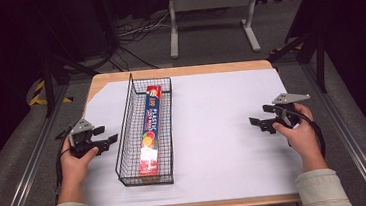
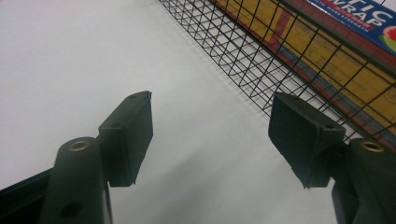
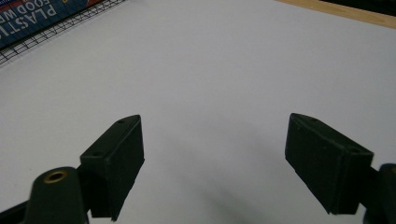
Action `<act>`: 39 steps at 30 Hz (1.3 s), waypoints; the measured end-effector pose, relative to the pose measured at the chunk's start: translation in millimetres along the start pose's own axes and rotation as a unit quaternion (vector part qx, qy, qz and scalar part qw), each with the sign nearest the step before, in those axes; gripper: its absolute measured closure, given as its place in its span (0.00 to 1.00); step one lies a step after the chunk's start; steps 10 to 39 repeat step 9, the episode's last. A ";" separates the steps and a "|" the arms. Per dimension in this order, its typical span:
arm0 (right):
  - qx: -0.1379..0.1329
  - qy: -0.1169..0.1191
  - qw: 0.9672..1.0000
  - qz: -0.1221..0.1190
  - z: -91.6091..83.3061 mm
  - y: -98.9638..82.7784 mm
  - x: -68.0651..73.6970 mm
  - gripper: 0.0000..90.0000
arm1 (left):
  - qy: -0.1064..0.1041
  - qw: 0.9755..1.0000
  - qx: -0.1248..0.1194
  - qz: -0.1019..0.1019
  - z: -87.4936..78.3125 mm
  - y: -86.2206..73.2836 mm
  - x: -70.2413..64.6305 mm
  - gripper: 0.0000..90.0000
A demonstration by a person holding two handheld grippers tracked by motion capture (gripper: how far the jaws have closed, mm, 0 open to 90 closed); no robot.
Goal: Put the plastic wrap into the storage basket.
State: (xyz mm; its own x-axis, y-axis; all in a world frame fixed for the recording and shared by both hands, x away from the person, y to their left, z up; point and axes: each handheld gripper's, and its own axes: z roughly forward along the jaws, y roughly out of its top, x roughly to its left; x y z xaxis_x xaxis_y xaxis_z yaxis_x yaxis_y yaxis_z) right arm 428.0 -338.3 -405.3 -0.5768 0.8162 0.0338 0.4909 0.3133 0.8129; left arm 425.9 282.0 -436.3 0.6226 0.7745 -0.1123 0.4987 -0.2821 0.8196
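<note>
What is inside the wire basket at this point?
One long box of plastic wrap lies lengthwise in the wire basket, label up. Whatever might sit under the box is covered by it; nothing else shows through the mesh.

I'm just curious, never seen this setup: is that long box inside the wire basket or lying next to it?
Inside. The box lies flat along the basket, with the wire walls around it on every side.
</note>
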 end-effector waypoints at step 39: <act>-0.002 0.002 1.000 0.000 -0.7 1.5 0.9 0.21 | 0.015 1.000 0.018 0.016 1.3 1.3 -6.4 0.31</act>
